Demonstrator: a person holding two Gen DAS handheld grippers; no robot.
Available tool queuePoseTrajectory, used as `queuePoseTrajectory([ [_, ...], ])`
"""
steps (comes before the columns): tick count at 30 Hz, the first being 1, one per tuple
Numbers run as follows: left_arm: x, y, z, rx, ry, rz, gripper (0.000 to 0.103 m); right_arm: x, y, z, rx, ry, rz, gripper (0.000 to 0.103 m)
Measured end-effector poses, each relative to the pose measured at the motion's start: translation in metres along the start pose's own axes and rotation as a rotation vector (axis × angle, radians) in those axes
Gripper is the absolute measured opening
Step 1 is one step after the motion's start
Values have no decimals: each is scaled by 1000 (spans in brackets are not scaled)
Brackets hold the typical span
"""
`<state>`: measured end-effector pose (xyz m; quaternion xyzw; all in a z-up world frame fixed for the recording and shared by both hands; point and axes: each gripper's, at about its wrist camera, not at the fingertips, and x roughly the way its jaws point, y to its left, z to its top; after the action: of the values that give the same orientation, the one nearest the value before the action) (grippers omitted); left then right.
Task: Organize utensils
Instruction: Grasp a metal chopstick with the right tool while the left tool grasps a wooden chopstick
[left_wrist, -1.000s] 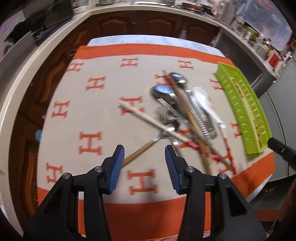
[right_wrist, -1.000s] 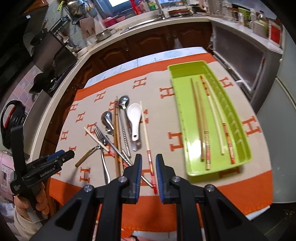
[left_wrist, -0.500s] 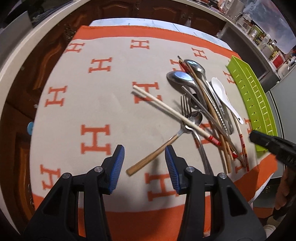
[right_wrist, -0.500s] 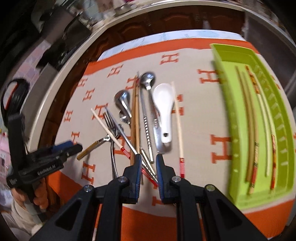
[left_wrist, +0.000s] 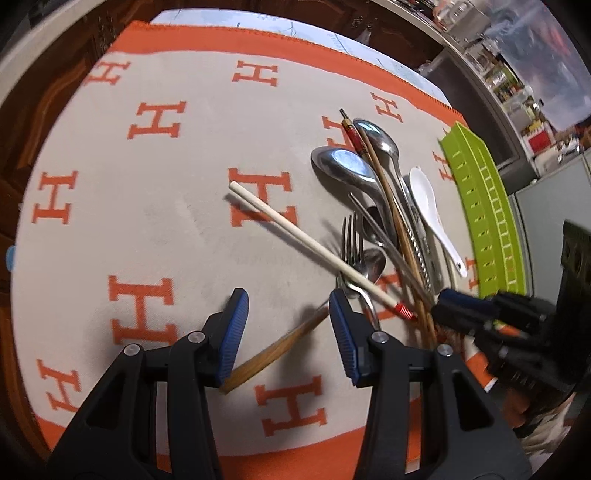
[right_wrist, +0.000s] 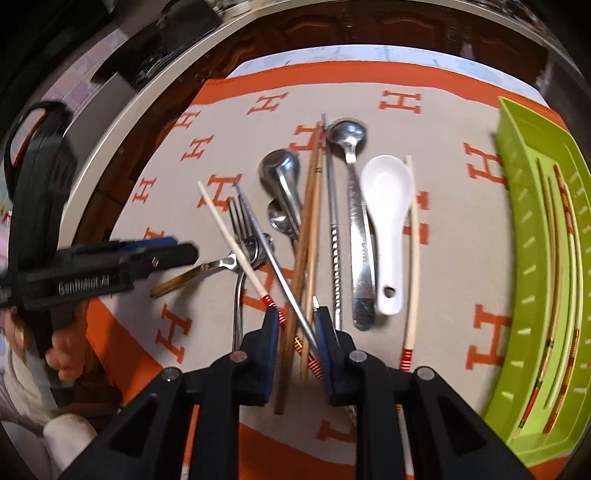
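right claw (right_wrist: 295, 321) straddles brown chopsticks (right_wrist: 308, 229), unclosed.

Open cloth (left_wrist: 155, 229) is left free on the left side of the desk, while passage on the right is blocked by the crossed pile of utensils (right_wrist: 314, 229), hemmed in by the green tray (right_wrist: 532, 258) just beyond the white spoon (right_wrist: 388, 221).
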<state>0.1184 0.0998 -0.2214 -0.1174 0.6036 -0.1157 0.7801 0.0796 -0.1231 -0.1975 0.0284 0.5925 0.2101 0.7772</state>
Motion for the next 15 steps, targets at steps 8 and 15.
queuePoseTrajectory([
  [8,12,-5,11,-13,26,-37,42,8,11,-4,-100,2,-24,7],
  [15,3,-25,8,49,11,-34,42,-12,1,-5,-35,-71,31,5],
])
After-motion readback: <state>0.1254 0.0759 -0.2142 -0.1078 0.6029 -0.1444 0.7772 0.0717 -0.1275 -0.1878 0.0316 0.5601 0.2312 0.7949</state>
